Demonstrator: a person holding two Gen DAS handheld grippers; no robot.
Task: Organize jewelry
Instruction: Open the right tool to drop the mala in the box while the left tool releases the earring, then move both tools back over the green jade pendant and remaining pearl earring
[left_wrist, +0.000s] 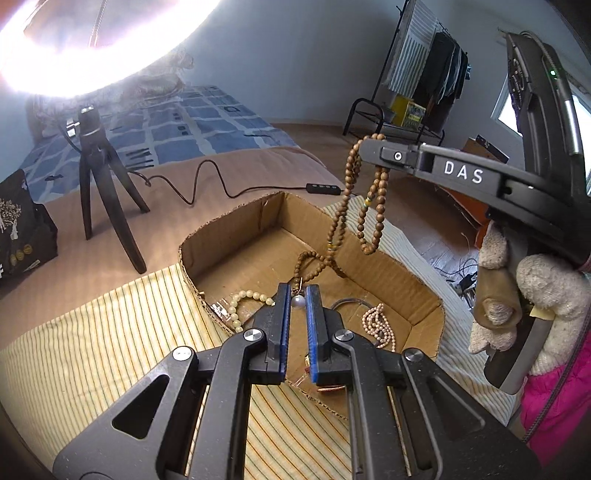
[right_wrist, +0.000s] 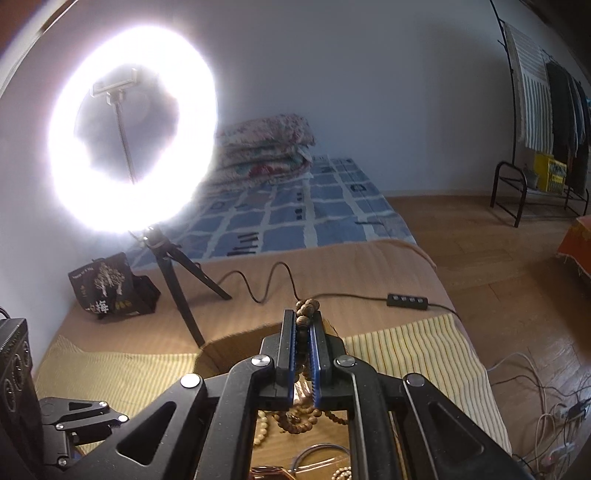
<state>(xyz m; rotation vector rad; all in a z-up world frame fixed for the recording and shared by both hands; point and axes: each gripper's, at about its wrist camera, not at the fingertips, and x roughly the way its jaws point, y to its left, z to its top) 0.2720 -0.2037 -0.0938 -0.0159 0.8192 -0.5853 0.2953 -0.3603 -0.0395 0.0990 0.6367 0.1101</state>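
Wooden bead necklace (left_wrist: 364, 218) is seen right of centre in the left wrist view, draped limp over the cardboard box (left_wrist: 236, 236). Upper loops are clamped by the right gripper (left_wrist: 369, 147); the pearl pendant end is pinched by the left gripper (left_wrist: 297, 295). Strand judged light, floppy, tangle-prone; gripping bunched beads is advised.

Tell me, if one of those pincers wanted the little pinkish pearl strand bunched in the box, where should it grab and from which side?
Probably at the top of the bunched pinkish pearl strand, coming straight down from above. It lies heaped on the floor of the cardboard box, close to the corner walls, so a sideways approach looks blocked.
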